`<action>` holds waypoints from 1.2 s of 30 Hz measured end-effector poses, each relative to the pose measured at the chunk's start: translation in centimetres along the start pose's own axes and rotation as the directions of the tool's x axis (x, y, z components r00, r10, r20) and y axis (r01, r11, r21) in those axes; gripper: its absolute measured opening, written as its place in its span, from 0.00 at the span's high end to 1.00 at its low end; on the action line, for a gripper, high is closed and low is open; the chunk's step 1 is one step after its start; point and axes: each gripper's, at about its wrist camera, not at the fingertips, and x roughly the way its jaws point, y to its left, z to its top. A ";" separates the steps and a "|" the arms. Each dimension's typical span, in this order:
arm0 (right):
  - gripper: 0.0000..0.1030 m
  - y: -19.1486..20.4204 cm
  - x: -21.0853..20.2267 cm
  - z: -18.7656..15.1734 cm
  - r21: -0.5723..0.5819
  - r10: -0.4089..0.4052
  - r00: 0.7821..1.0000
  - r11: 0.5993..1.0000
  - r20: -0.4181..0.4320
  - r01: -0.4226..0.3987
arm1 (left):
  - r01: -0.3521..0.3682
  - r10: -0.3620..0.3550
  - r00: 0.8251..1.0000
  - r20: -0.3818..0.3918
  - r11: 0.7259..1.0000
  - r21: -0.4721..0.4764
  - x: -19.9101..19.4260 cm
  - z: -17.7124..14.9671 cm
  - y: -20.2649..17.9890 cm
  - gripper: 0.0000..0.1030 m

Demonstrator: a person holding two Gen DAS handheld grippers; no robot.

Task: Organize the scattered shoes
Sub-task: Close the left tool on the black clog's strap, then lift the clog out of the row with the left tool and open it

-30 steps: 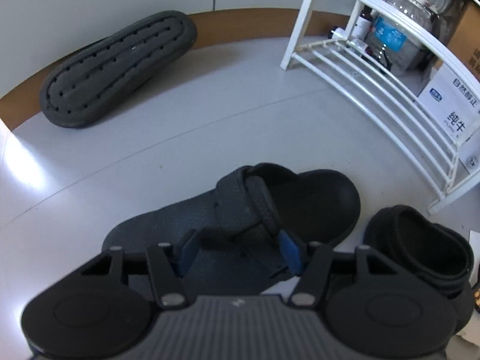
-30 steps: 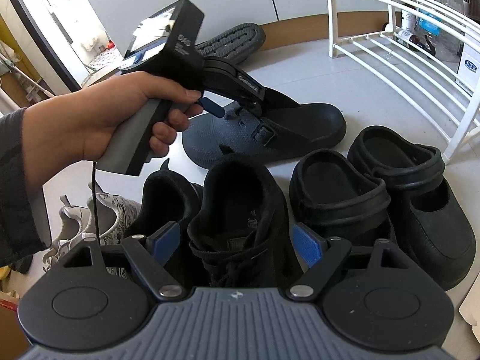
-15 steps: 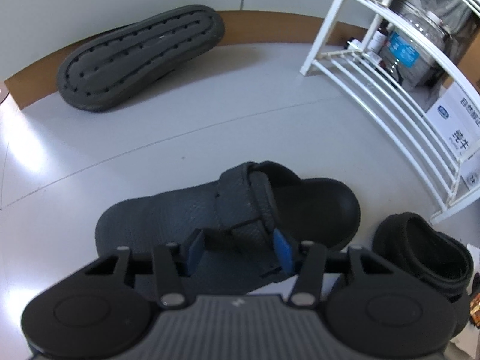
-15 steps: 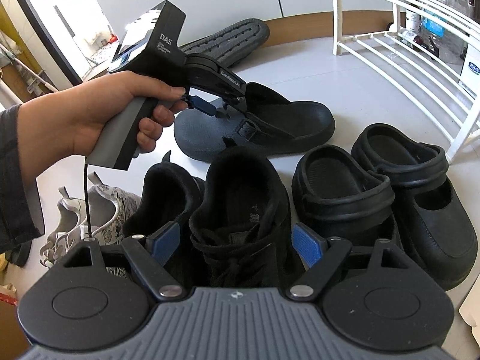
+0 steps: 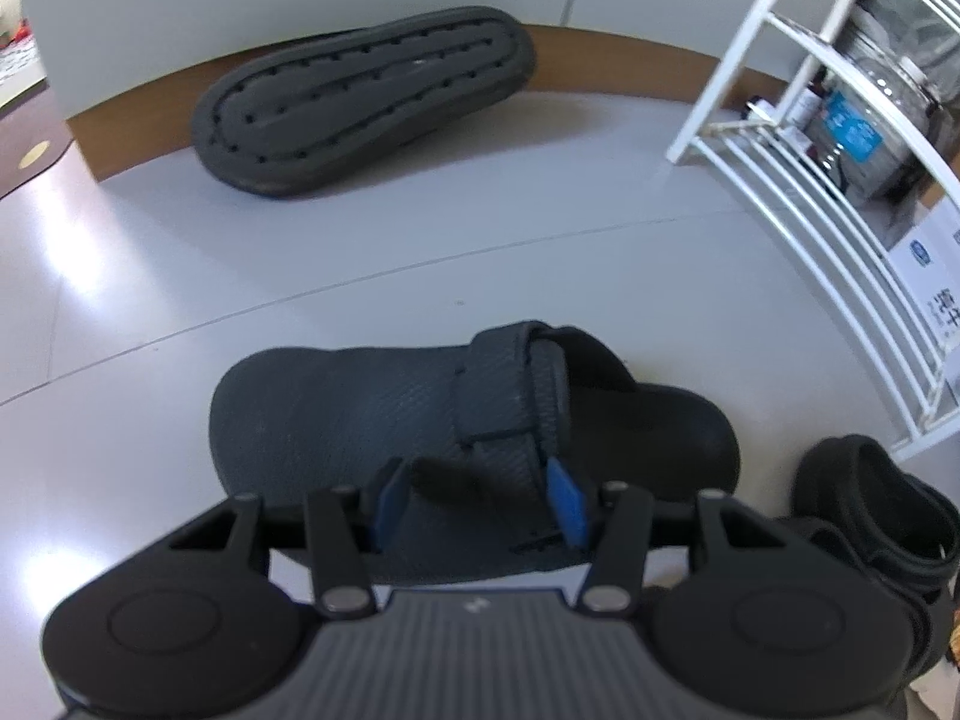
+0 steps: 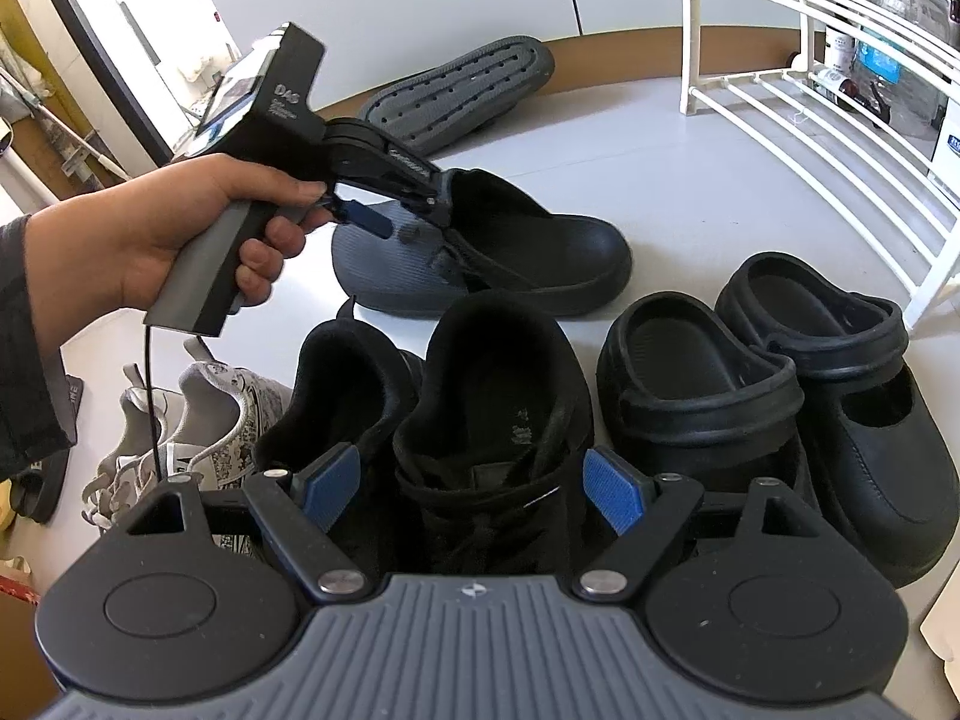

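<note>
My left gripper [image 5: 474, 501] is shut on the strap side of a black clog [image 5: 360, 414] lying on the pale floor. In the right wrist view a hand holds that left gripper [image 6: 408, 216] at the clog's [image 6: 540, 252] opening. A grey slipper [image 5: 360, 102] lies sole-up against the wall beyond it. My right gripper [image 6: 471, 489] hangs open above a pair of black sneakers [image 6: 498, 396], its pads on either side of the right one without pressing it.
A white wire shoe rack [image 6: 810, 96] stands at the right, with a jar and boxes behind it. Two black strapped clogs [image 6: 690, 378] sit beside the sneakers. Grey-and-white sneakers [image 6: 198, 420] lie at the left. Bare floor lies between the clog and the slipper.
The left gripper has narrowed on the clog and pulled it to the left, turning it. The right gripper has stayed still over the sneakers.
</note>
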 end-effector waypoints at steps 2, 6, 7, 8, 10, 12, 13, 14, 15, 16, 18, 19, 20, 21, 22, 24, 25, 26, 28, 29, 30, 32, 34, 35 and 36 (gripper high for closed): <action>0.17 0.0 0.1 0.0 -0.001 0.000 1.000 1.000 -0.001 0.000 | -0.005 0.005 1.000 0.000 1.000 -0.014 -0.1 0.0 0.7 0.48; 0.17 0.4 0.1 -0.1 -0.009 0.008 1.000 1.000 0.001 -0.008 | -0.022 0.022 1.000 0.000 1.000 -0.013 -0.5 -0.1 1.8 0.48; 0.17 0.4 0.1 -0.1 -0.009 0.008 1.000 1.000 0.001 -0.008 | -0.028 0.028 1.000 0.000 1.000 -0.012 -0.6 -0.1 2.0 0.48; 0.17 0.4 0.1 -0.1 -0.010 0.008 1.000 1.000 0.001 -0.008 | -0.030 0.030 1.000 0.000 0.999 -0.012 -0.6 -0.1 2.1 0.48; 0.17 0.4 0.1 -0.1 -0.006 0.007 1.000 1.000 0.000 -0.007 | -0.043 0.043 0.999 0.000 0.999 -0.014 -0.8 -0.1 2.5 0.48; 0.17 0.4 0.2 -0.1 -0.004 0.006 1.000 1.000 0.000 -0.006 | -0.052 0.052 0.999 -0.004 0.999 -0.017 -1.0 -0.1 3.1 0.48; 0.17 0.5 0.2 -0.1 -0.005 0.007 1.000 1.000 0.000 -0.007 | -0.052 0.052 0.999 -0.006 0.998 -0.019 -1.0 -0.1 3.3 0.49; 0.17 0.6 0.2 -0.1 -0.007 0.008 1.000 1.000 0.000 -0.008 | -0.052 0.052 0.999 -0.010 0.998 -0.025 -1.1 -0.1 3.6 0.50; 0.17 0.6 0.2 -0.1 -0.009 0.009 1.000 1.000 0.000 -0.009 | -0.052 0.052 0.999 -0.012 0.998 -0.026 -1.2 -0.1 3.7 0.51; 0.17 0.6 0.2 -0.2 -0.010 0.011 1.000 1.000 -0.001 -0.011 | -0.054 0.054 0.998 -0.014 0.998 -0.026 -1.3 -0.2 4.0 0.52; 0.17 0.8 0.2 -0.2 -0.013 0.013 1.000 1.000 -0.003 -0.013 | -0.058 0.058 0.998 -0.016 0.998 -0.024 -1.6 -0.3 4.2 0.54; 0.17 0.8 0.2 -0.2 -0.013 0.014 1.000 1.000 -0.003 -0.014 | -0.060 0.059 0.998 -0.017 0.998 -0.023 -1.6 -0.3 4.3 0.55; 0.17 0.8 0.2 -0.2 -0.013 0.014 1.000 1.000 -0.003 -0.014 | -0.064 0.064 0.998 -0.020 0.998 -0.023 -1.7 -0.3 4.6 0.57; 0.17 0.8 0.2 -0.2 -0.012 0.013 1.000 1.000 -0.003 -0.014 | -0.066 0.065 0.998 -0.021 0.998 -0.023 -1.8 -0.3 4.7 0.58; 0.17 0.8 0.2 -0.2 -0.011 0.013 1.000 1.000 -0.002 -0.013 | -0.066 0.065 0.998 -0.023 0.998 -0.023 -1.9 -0.4 4.8 0.61; 0.17 0.9 0.2 -0.1 -0.010 0.014 1.000 1.000 0.001 -0.014 | -0.065 0.065 0.998 -0.027 0.998 -0.023 -2.1 -0.4 4.9 0.66; 0.17 0.9 0.2 -0.1 -0.011 0.016 1.000 1.000 0.002 -0.015 | -0.065 0.065 0.998 -0.028 0.998 -0.023 -2.1 -0.4 5.0 0.69; 0.17 1.0 0.2 0.0 -0.011 0.017 1.000 1.000 0.003 -0.017 | -0.066 0.065 0.997 -0.032 0.998 -0.023 -2.2 -0.5 5.1 0.71; 0.17 1.1 0.2 0.0 -0.012 0.020 1.000 1.000 0.005 -0.020 | -0.069 0.068 0.997 -0.040 0.997 -0.025 -2.5 -0.6 5.4 0.74; 0.17 1.2 0.2 0.0 -0.011 0.023 1.000 1.000 0.007 -0.023 | -0.070 0.069 0.997 -0.042 0.997 -0.025 -2.5 -0.6 5.5 0.75; 0.17 1.3 0.3 0.1 -0.010 0.024 1.000 1.000 0.009 -0.024 | -0.072 0.071 0.996 -0.047 0.997 -0.026 -2.6 -0.6 5.6 0.75; 0.17 1.4 0.3 0.3 -0.006 0.029 0.999 1.000 0.015 -0.029 | -0.072 0.070 0.996 -0.054 0.997 -0.027 -2.9 -0.7 5.8 0.75; 0.17 1.6 0.2 0.5 -0.005 0.034 0.999 0.999 0.024 -0.034 | -0.076 0.074 0.996 -0.059 0.997 -0.023 -3.4 -0.6 6.0 0.75; 0.17 1.6 0.2 0.6 -0.004 0.037 0.999 0.999 0.029 -0.037 | -0.078 0.077 0.995 -0.056 0.997 -0.020 -3.9 -0.6 6.1 0.75; 0.17 1.7 0.1 0.8 -0.004 0.040 0.999 0.999 0.034 -0.040 | -0.080 0.079 0.995 -0.054 0.997 -0.017 -4.4 -0.7 6.2 0.75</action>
